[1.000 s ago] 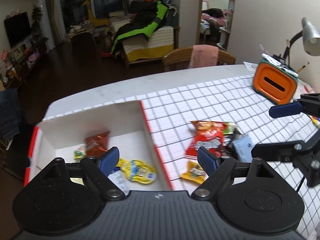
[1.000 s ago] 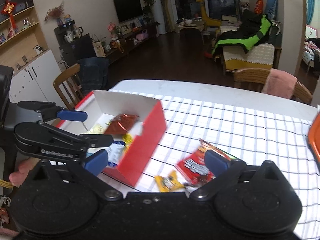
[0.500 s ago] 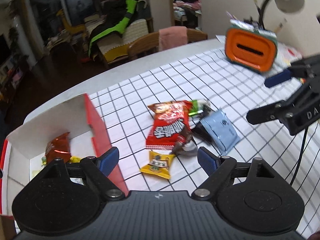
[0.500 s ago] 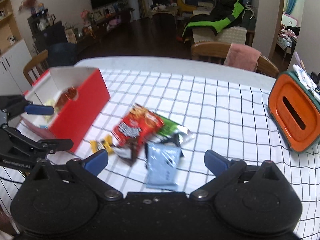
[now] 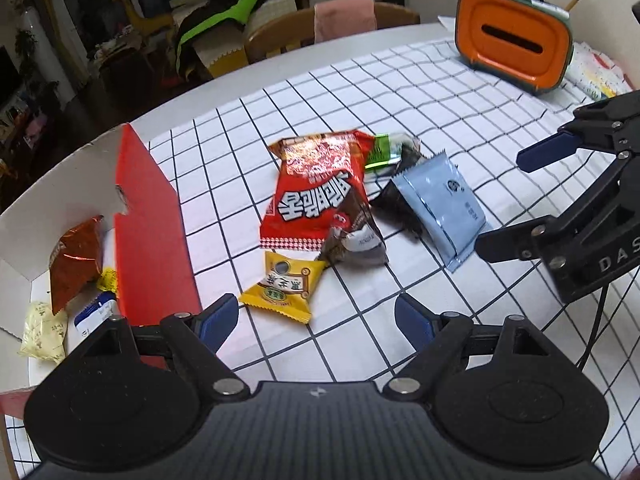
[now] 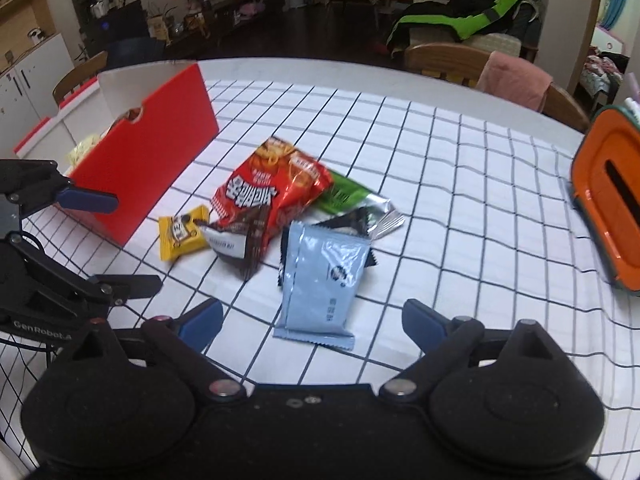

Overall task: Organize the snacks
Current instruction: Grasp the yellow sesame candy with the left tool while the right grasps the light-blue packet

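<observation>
**Inspector:** Snacks, location: a loose heap at centre frame on the checked tablecloth (image 5: 420, 92). Nearest the left gripper (image 5: 316, 320) is the yellow candy packet (image 5: 282, 286), just beyond its blue fingertips (image 5: 218, 316). Jaws spread, nothing between them.

**Clerk:** And the right gripper (image 6: 312, 322)?

**Inspector:** Jaws wide but they have just been closing a little; the near end of the pale blue sachet (image 6: 322, 280) lies on the cloth ahead of the gap, untouched by either pad. In the left wrist view this gripper enters from the right edge.

**Clerk:** Further in?

**Inspector:** A dark brown wrapper (image 5: 354, 240) partly tucked under the large red bag (image 5: 320, 192); a black packet (image 5: 394, 204) under the blue sachet; a green packet (image 5: 380, 152) behind, overlapped by the red bag.

**Clerk:** The container?

**Inspector:** Red box (image 5: 148, 216), left of frame, its red wall standing between the heap and the white interior. Inside: an orange-brown packet (image 5: 76, 260), a pale yellow one (image 5: 42, 332), others partly hidden.

**Clerk:** Far field?

**Inspector:** Orange tissue holder (image 5: 514, 44) upper right, on the tablecloth; wooden chair with a pink cloth (image 5: 344, 20) beyond the table edge.
</observation>
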Available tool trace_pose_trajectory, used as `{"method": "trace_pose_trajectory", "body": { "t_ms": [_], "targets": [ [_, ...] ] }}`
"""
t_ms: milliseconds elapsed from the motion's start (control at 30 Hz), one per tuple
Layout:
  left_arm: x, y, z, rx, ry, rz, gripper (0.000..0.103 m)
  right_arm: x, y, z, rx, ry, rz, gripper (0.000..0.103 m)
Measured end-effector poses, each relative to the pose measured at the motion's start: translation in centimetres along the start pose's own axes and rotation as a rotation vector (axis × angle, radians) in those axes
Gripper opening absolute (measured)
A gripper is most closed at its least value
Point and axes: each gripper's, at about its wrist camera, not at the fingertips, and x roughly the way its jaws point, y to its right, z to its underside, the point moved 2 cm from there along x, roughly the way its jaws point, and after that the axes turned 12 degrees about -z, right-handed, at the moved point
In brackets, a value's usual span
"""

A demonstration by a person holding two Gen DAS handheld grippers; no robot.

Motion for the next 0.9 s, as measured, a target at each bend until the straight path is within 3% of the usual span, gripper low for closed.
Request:
{"method": "trace_pose_trajectory", "body": {
  "t_ms": [167,333,567,900],
  "targets": [
    [1.4,-0.1,-0.8,-0.011,-0.028,-0.016,0.085,1.3,0.3,0.3,0.000,-0.020,-0.020,0.088],
    [3.7,-0.7,-2.0,-0.004,-0.092,-0.018,0.073,2.5,1.0,0.0,0.019,-0.026,-0.021,0.080],
    [6.7,-1.1,-2.7,-0.013,-0.209,-0.004,0.066,4.1,1.8,-0.7,0.055,-0.027,-0.006,0.074],
    [8.1,-1.5,-2.7,-0.061,-0.259,0.028,0.059,4.9,1.8,-0.4,0.087,-0.033,0.021,0.054]
  ]
}}
